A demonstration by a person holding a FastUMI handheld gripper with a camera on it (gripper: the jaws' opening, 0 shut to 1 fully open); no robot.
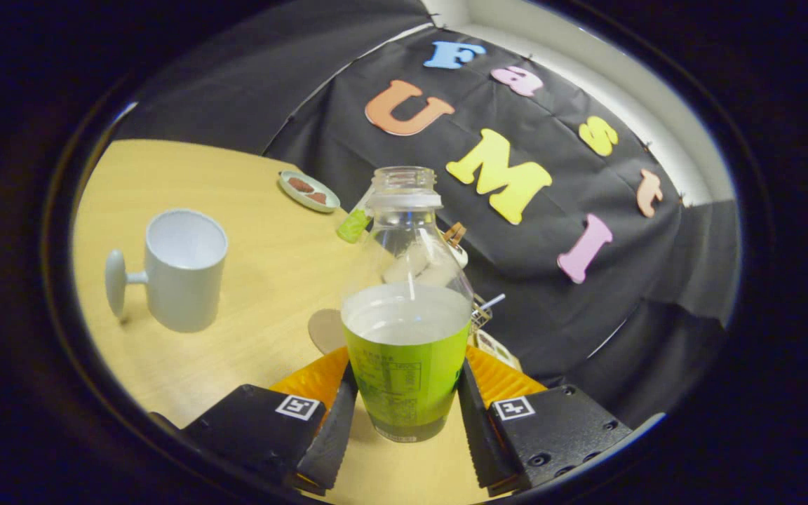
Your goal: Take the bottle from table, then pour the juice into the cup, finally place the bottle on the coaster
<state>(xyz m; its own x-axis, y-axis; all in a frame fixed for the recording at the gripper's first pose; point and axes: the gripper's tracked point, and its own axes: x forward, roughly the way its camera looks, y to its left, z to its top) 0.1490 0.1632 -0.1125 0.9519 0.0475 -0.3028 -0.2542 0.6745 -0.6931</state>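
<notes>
Between the fingers, lower centre of frame, the bottle (406,337) is clamped upright by the gripper (406,421), cap off, view tilted. Cup (183,270) is seen at left on the counter (264,280); coaster (327,330) is partly hidden just behind the bottle.

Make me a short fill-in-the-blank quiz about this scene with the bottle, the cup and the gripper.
1. The clear plastic bottle with the green label stands between the gripper fingers and has no ____ on its neck.
2. The pale grey cup stands ____ on the light wooden table.
3. The small oval dish beyond the cup holds ____ pieces.

Missing words: cap; upright; reddish-brown
</notes>
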